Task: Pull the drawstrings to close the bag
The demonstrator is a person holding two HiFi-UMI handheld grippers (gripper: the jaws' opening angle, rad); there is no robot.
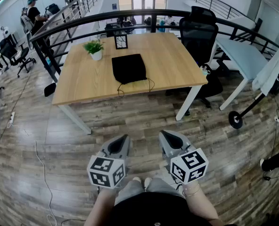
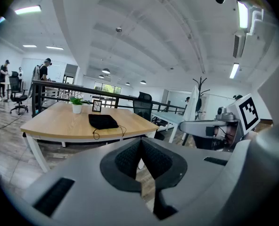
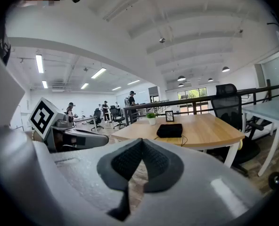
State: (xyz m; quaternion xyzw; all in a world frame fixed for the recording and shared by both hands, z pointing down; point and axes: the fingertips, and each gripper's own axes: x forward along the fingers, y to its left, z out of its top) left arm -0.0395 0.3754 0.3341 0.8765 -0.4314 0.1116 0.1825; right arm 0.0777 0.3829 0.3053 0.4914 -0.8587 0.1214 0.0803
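Note:
A black drawstring bag (image 1: pixel 128 68) lies flat on the wooden table (image 1: pixel 83 81), its thin cords (image 1: pixel 150 84) trailing toward the near edge. The bag (image 2: pixel 102 121) appears small and far off in the left gripper view, and the bag (image 3: pixel 170 130) is just as distant in the right gripper view. Both grippers hang well short of the table, over the floor in front of me. My left gripper (image 1: pixel 124 139) is shut with nothing between its jaws. My right gripper (image 1: pixel 164 134) is shut and empty too. Each gripper carries a marker cube.
A small potted plant (image 1: pixel 94 48) and a picture frame (image 1: pixel 121 40) stand behind the bag. A black office chair (image 1: pixel 198 32) sits at the table's right end. A dark railing (image 1: pixel 73 23) runs behind. People work at desks far left. Wood floor lies between me and the table.

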